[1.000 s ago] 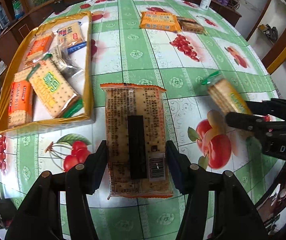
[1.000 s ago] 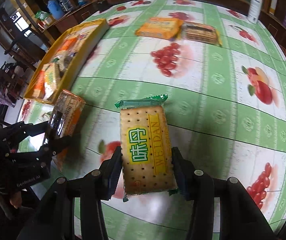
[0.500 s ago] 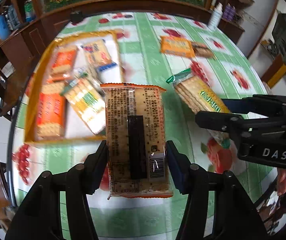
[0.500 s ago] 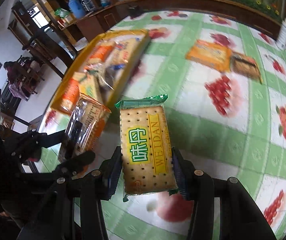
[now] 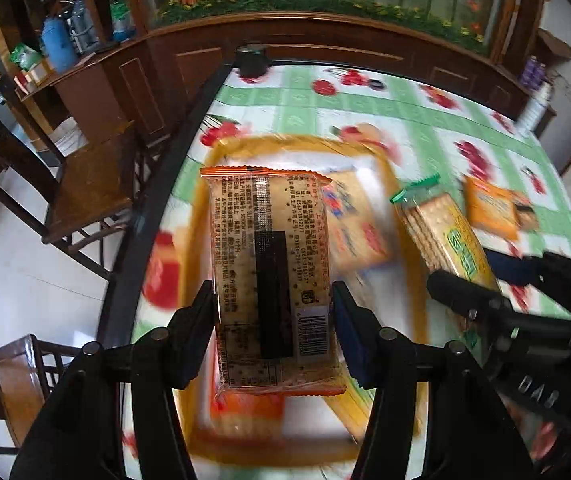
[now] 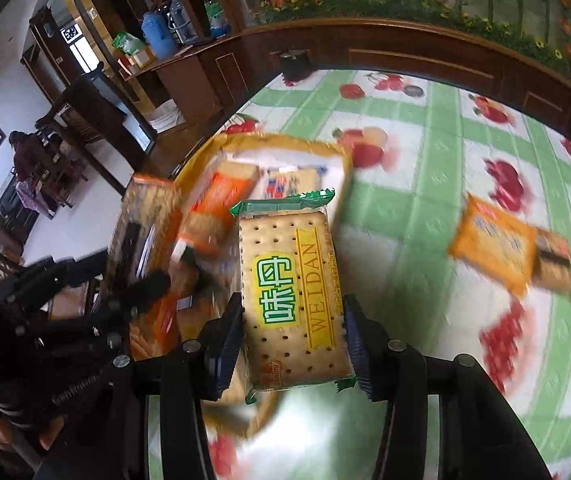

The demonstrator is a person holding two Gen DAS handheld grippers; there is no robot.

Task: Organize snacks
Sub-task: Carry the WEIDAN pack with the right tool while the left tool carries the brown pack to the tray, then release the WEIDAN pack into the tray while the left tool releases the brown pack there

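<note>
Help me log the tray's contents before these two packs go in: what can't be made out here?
- Tray contents, left wrist view: motion blur, and the orange-edged pack in the left gripper covers the middle.
- Tray, right wrist view: smeared packs, partly behind the green-edged pack in the right gripper.
- Pack count: unclear.

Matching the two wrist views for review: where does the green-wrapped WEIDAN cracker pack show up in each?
Left wrist view: the WEIDAN pack is right of centre, held in the right gripper, seen edge-on.
Right wrist view: the pack is at centre, label up, between that gripper's fingers.
Shared landmark: the yellow tray, behind the pack in both.
</note>
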